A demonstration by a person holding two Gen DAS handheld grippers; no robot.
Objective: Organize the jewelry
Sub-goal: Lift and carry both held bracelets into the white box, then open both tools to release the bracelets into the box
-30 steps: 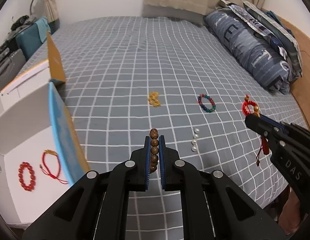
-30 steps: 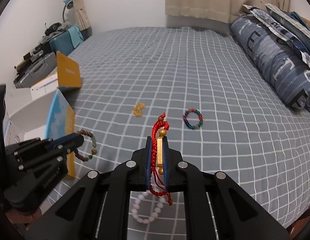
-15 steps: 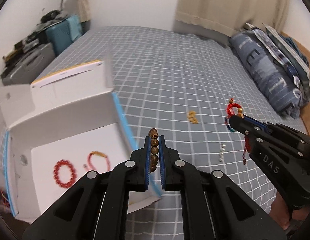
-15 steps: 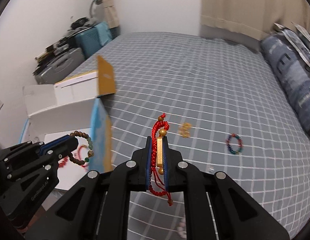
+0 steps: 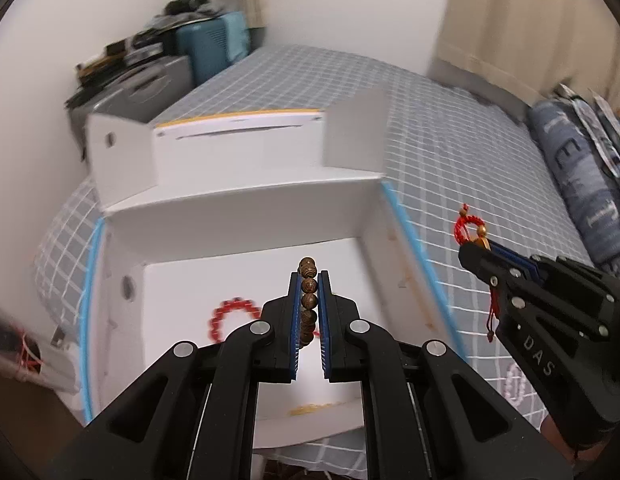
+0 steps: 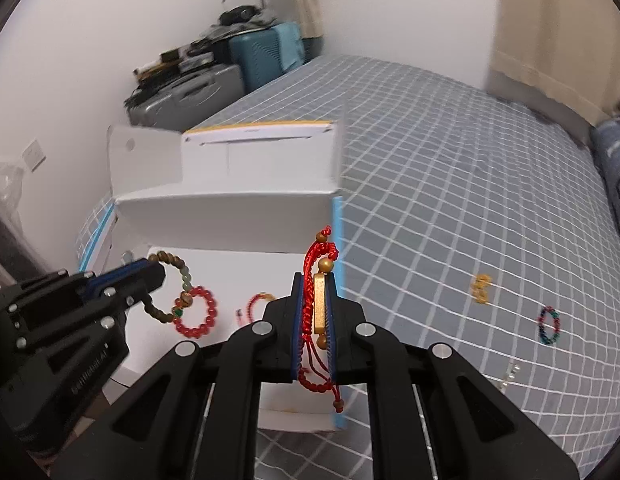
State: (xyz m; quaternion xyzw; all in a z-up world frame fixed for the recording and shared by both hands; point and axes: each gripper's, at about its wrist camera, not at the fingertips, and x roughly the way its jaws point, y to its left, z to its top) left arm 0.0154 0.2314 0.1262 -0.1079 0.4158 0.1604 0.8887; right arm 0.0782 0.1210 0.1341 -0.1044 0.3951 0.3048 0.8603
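Left wrist view: left gripper (image 5: 308, 280) jaws pinch a wooden bead bracelet (image 5: 308, 300) over the white box (image 5: 245, 216); beyond the tips, blurred, probably a red bead bracelet (image 5: 229, 316). Right gripper (image 6: 314, 280) jaws clamp a red cord bracelet (image 6: 316, 264) beside the box's blue edge.

Even, soft indoor light; motion blur smears the white box (image 5: 245, 216) and bed (image 6: 450, 184); fisheye bends edges, dark corners
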